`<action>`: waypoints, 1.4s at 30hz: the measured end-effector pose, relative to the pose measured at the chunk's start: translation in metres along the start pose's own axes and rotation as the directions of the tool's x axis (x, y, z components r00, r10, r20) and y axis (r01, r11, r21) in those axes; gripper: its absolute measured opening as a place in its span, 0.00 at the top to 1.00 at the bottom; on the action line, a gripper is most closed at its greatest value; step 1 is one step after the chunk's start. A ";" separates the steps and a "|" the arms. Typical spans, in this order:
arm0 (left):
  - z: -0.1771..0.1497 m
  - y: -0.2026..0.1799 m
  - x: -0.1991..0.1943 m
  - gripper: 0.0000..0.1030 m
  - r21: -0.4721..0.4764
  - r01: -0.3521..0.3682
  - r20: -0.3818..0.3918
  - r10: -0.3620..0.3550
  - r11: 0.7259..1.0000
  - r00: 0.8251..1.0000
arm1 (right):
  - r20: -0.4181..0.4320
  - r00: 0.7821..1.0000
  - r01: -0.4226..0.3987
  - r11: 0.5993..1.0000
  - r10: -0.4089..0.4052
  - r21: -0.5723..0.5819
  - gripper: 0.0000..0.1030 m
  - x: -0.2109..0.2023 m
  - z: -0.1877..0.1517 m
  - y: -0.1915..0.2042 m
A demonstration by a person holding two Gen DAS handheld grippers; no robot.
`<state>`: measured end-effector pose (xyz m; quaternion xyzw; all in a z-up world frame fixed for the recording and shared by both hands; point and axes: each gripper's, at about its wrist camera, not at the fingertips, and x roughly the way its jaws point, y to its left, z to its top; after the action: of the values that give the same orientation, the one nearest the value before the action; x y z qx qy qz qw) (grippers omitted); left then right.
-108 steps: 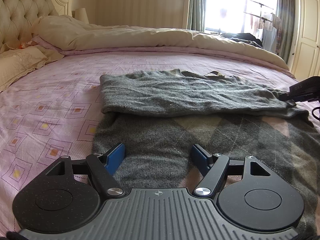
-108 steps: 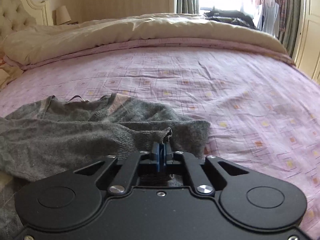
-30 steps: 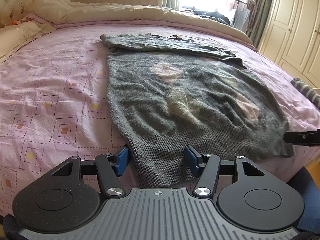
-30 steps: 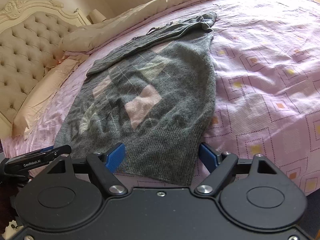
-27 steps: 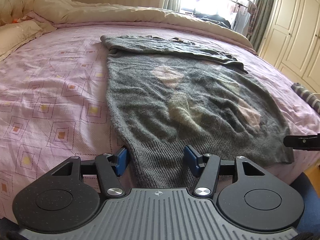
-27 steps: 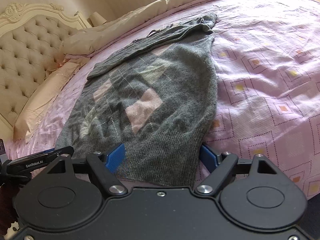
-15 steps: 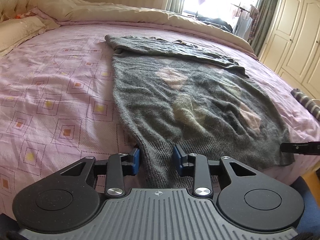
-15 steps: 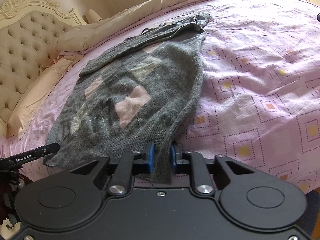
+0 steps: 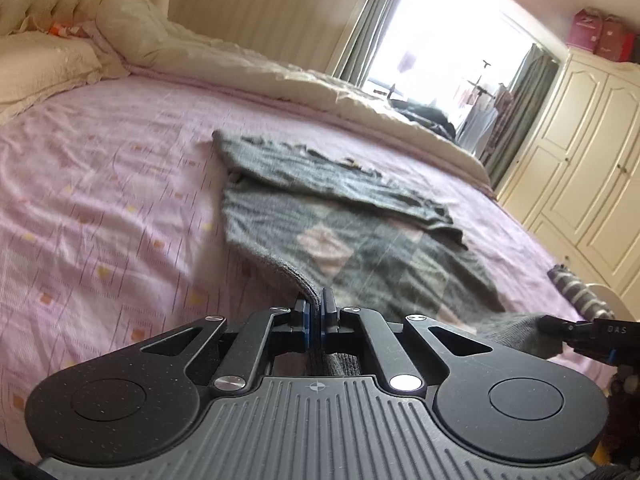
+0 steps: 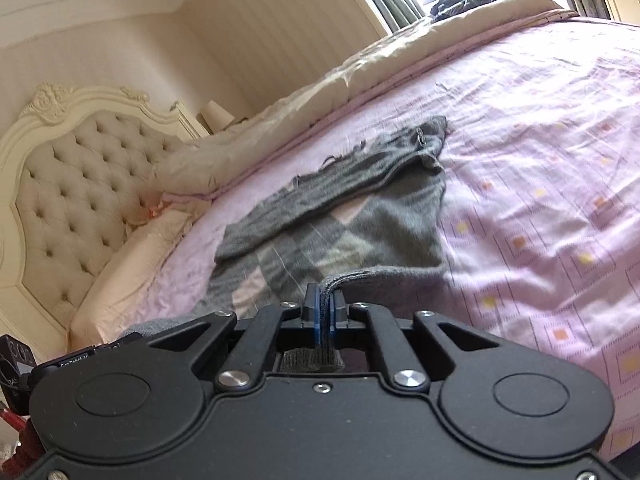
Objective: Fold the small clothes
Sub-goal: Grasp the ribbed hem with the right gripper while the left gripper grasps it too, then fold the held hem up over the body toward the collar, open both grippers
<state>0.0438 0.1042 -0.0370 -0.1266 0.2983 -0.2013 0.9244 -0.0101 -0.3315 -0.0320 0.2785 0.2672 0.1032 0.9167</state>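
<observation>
Hand-held grippers clamping sweater hem

blown-out daylight glares from the window; fisheye edges curve, and motion blur softens both views.

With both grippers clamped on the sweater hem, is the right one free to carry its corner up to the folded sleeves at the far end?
Probably yes. The right gripper is shut on the sweater hem, and nothing lies on the knit between it and the folded sleeves; the left gripper holds the other corner.
</observation>
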 end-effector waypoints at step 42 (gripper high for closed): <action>0.188 0.071 0.283 0.62 -0.139 -0.201 0.009 0.204 0.970 0.979 | 0.039 0.959 0.280 0.960 -0.280 -0.008 0.48 0.284 0.187 -0.073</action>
<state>0.3880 0.0614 -0.0551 -0.1613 0.3121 -0.0832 0.9325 0.3320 -0.3813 -0.0651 0.2335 0.2858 -0.0308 0.9289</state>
